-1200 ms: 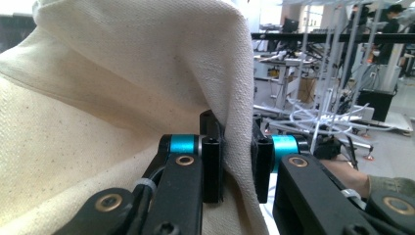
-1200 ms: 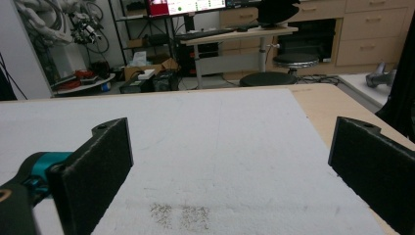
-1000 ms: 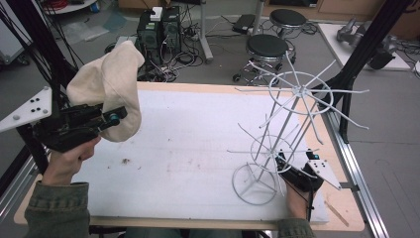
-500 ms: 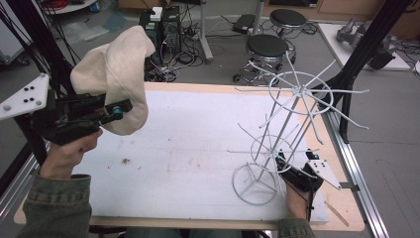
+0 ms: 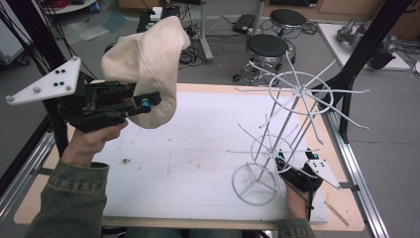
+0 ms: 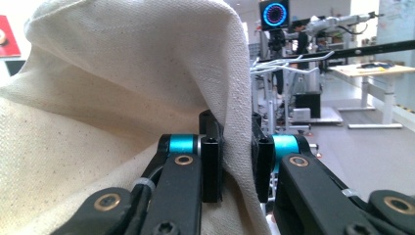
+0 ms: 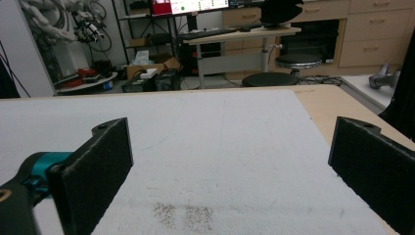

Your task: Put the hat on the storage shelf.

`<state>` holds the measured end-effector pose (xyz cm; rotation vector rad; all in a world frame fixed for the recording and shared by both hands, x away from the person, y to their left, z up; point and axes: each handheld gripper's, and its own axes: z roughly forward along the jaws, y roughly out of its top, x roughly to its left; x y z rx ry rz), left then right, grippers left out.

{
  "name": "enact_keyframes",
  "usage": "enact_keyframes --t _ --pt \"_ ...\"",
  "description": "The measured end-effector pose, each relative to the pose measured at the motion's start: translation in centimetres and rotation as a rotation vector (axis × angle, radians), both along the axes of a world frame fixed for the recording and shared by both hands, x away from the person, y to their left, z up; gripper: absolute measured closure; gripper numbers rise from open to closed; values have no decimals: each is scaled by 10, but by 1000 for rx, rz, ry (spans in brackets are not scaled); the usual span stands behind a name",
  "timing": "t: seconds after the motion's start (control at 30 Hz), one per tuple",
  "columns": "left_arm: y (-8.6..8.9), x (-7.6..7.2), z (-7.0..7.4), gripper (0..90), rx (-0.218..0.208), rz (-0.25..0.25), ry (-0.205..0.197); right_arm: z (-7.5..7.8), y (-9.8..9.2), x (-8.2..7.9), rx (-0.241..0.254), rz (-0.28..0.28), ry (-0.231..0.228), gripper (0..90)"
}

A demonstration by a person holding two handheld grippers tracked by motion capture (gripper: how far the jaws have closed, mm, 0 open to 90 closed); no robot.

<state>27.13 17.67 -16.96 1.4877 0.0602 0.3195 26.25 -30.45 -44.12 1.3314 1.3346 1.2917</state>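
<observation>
A cream cloth cap (image 5: 148,59) hangs in the air over the table's left side, with my left gripper (image 5: 148,101) shut on a fold of it. In the left gripper view the cloth (image 6: 122,98) is pinched between the two black pads (image 6: 213,169) of the gripper (image 6: 236,161). A white wire rack (image 5: 297,91) with spoke-like arms stands at the right on a ring base (image 5: 255,184). My right gripper (image 5: 286,166) rests low beside that base. In the right gripper view this gripper (image 7: 230,161) is wide open with nothing between its fingers.
A white foam mat (image 5: 198,148) covers the wooden table (image 5: 341,213), with a dirty smudge (image 7: 183,215) just ahead of the right gripper. Black frame posts (image 5: 361,54) flank the table. Stools (image 5: 267,47) and cables lie on the floor beyond the far edge.
My left gripper has risen and moved right, carrying the cream cap with it. The right gripper and the rack have stayed in place.
</observation>
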Motion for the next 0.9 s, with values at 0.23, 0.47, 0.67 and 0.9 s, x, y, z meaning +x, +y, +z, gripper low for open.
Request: enact_keyframes --t 0.23,0.47,0.67,0.9 --pt "-23 0 11 801 -2 -63 -14 0 0 0 2 5 -2 16" --pt "-46 -4 20 801 11 -123 -41 1 1 0 3 7 -2 16" --pt "-64 -8 24 801 26 -170 -67 1 1 0 1 9 -3 16" --pt "-80 -13 22 801 67 -211 -80 1 0 0 -4 11 -3 16"
